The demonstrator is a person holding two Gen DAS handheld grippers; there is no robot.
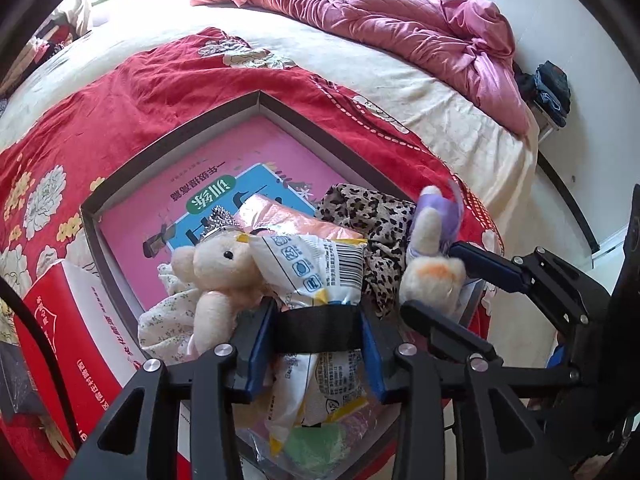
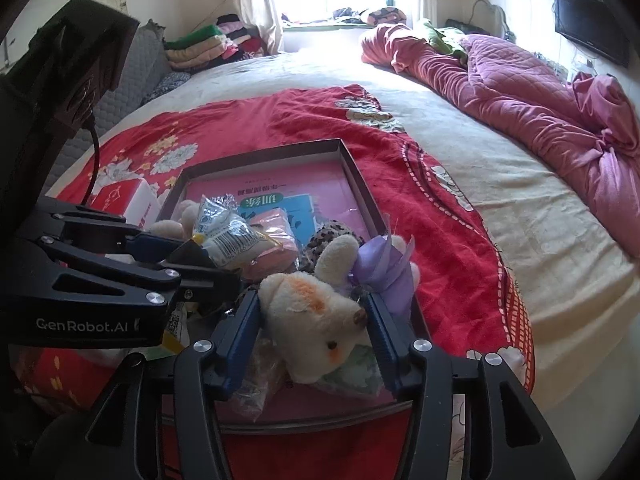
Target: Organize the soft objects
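Observation:
A shallow dark box (image 1: 256, 98) (image 2: 340, 144) with a pink book (image 1: 240, 152) on its floor lies on a red floral bedspread (image 1: 120, 96). My left gripper (image 1: 316, 344) (image 2: 192, 256) is shut on a white and yellow snack packet (image 1: 312, 268) (image 2: 228, 236), which sticks up past its tips over the box. My right gripper (image 2: 312, 320) (image 1: 436, 280) has its pads against both sides of a cream plush bunny (image 2: 316, 320) (image 1: 432, 276) with a purple ribbon (image 2: 380, 264), low over the box's near corner. A cream plush bear (image 1: 224, 264), a leopard-print cloth (image 1: 372, 216) and a pink packet (image 1: 288, 216) lie in the box.
A red and white carton (image 1: 60, 320) (image 2: 124, 196) stands left of the box. A crumpled pink quilt (image 2: 520, 92) lies at the far right of the bed. Folded clothes (image 2: 200, 48) are stacked by the window. A floral cloth (image 1: 164, 320) lies under the bear.

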